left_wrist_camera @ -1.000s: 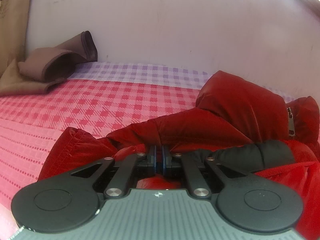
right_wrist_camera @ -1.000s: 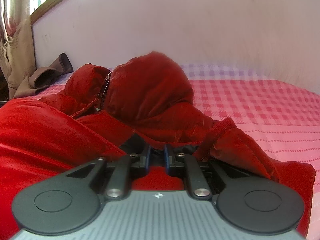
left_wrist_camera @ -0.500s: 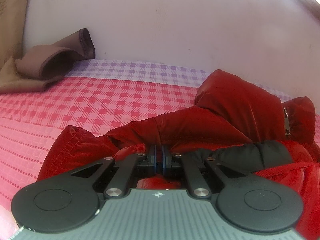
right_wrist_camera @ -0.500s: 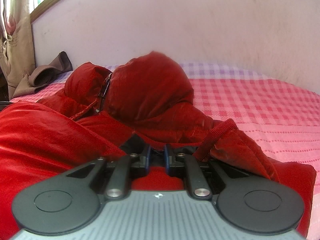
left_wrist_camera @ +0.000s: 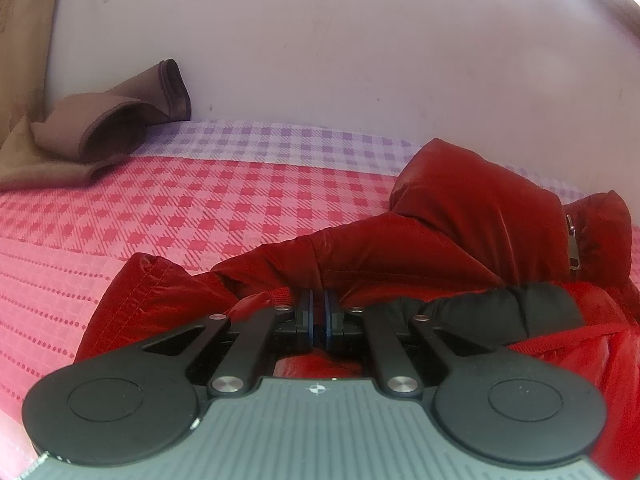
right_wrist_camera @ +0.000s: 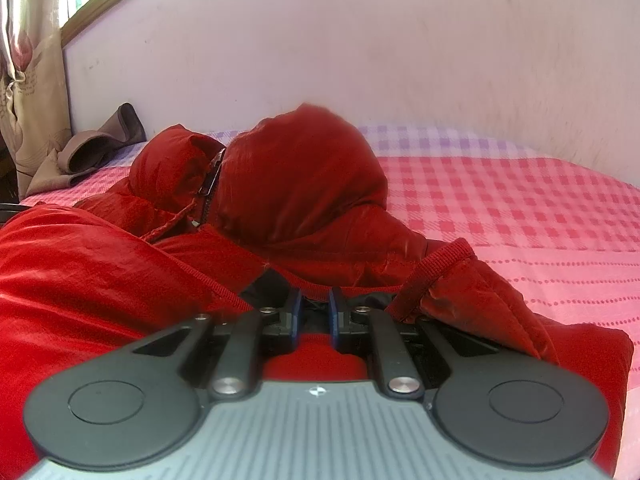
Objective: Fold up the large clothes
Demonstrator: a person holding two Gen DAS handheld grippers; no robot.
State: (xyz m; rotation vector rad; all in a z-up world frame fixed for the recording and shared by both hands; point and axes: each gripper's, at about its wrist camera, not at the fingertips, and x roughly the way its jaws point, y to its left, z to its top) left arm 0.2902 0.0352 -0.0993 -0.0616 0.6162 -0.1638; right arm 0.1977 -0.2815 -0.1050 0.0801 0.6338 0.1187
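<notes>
Since a second ago the left wrist view has crept forward and dipped slightly: the brown folded cloth (left_wrist_camera: 120, 128) sits lower and further left, while the red hooded puffer jacket (left_wrist_camera: 460, 232) barely shifts. The right view is almost unchanged.

The jacket lies on the bed (left_wrist_camera: 200, 208), on its pink checked sheet. The left hand-held gripper (left_wrist_camera: 316, 316) is clamped on the jacket's hem, jaws nearly together; the right hand-held gripper (right_wrist_camera: 314, 312) pinches the hem too, with a slightly wider gap.

I judge the jacket light, soft and puffy, its shiny shell slippery, so it will likely spring back from a fold. The ribbed hem (right_wrist_camera: 436, 264) and seams look like the surest holds.

No brand, label or writing is legible.
</notes>
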